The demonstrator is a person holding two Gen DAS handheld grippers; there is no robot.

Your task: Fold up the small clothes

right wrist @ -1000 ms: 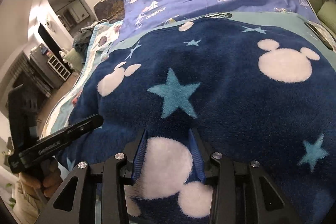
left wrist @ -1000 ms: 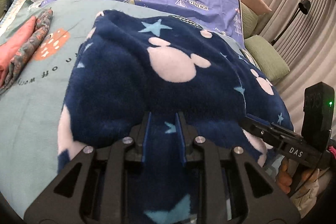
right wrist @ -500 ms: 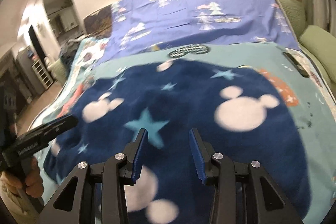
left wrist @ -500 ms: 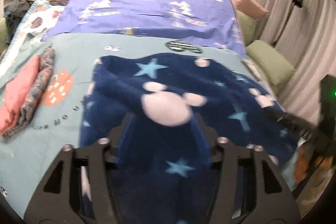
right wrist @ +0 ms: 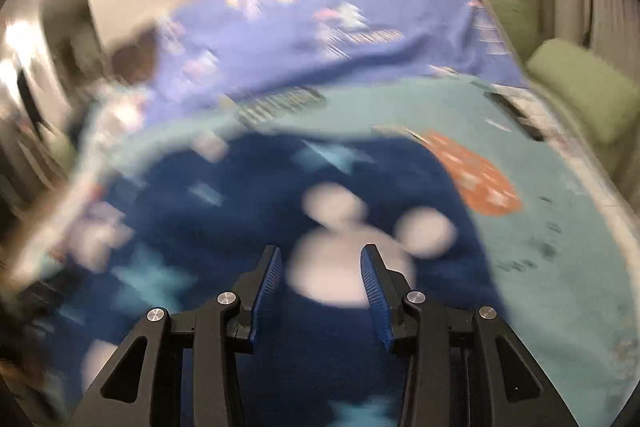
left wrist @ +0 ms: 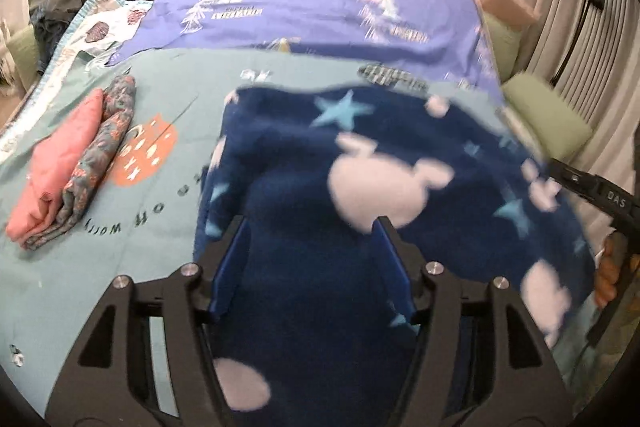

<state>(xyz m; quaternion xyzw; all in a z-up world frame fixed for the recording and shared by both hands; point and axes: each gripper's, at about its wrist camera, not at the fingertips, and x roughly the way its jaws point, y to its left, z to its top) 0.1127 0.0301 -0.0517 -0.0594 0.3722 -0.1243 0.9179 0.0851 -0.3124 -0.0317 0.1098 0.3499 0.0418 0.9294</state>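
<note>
Navy fleece garment (left wrist: 360,163) with white mouse heads and pale stars lies spread across the middle of the bed (left wrist: 168,307), reaching its near edge. Both grippers hover over it with fingers apart, gripping nothing: the left gripper (left wrist: 312,239) widely spread, the right gripper (right wrist: 322,267) likewise parted. Folded pink and floral clothes (left wrist: 76,155) sit near the bed's left edge. Bare teal sheet shows between them and the fleece. A purple sheet (left wrist: 320,7) covers the far end.
</note>
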